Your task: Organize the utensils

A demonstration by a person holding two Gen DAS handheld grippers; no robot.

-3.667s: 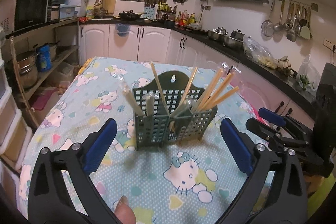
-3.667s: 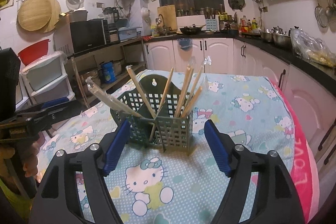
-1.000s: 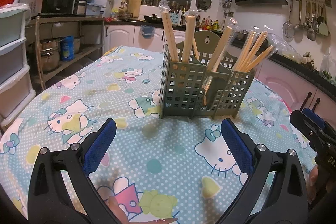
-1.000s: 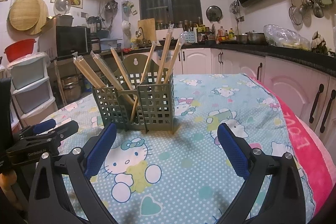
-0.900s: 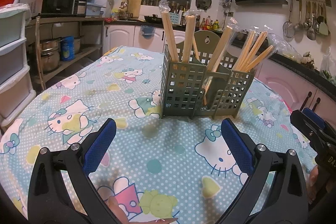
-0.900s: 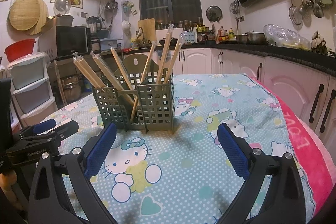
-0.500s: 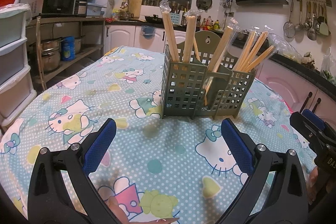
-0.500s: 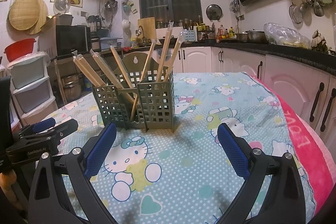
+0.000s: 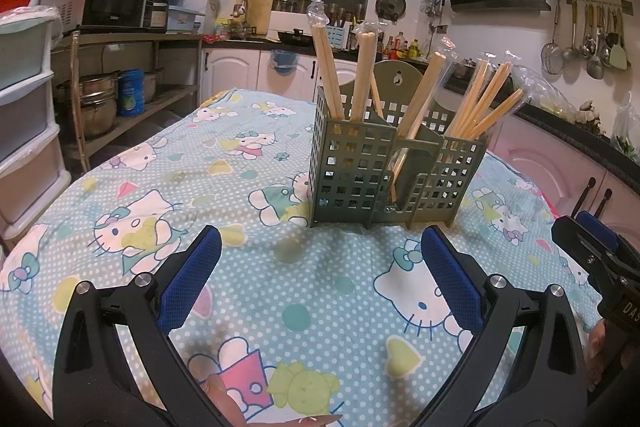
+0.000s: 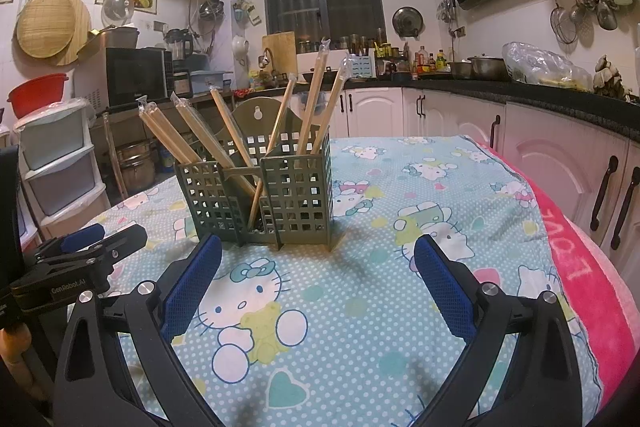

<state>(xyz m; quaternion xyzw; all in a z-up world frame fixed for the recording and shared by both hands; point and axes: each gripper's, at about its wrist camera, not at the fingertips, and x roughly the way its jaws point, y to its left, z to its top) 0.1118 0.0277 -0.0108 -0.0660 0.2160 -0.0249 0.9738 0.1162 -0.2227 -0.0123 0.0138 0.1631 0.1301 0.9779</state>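
Note:
A grey-green slotted utensil holder (image 9: 360, 175) stands upright on the table, also seen in the right wrist view (image 10: 296, 195). Several wrapped wooden chopsticks (image 9: 362, 71) stick up from its compartments, and show in the right wrist view (image 10: 316, 99). My left gripper (image 9: 320, 267) is open and empty, low over the cloth in front of the holder. My right gripper (image 10: 318, 271) is open and empty, also just short of the holder. Each gripper shows at the edge of the other's view: the right one (image 9: 592, 247), the left one (image 10: 88, 247).
The table wears a blue Hello Kitty cloth (image 9: 160, 187) with a pink edge (image 10: 580, 267). Plastic drawers (image 9: 20, 107) stand at the left. Kitchen counters and white cabinets (image 10: 540, 131) run behind and to the right.
Since 3.7 s ago both grippers have dropped low and drawn back a little from the holder. Over the last second almost nothing has moved.

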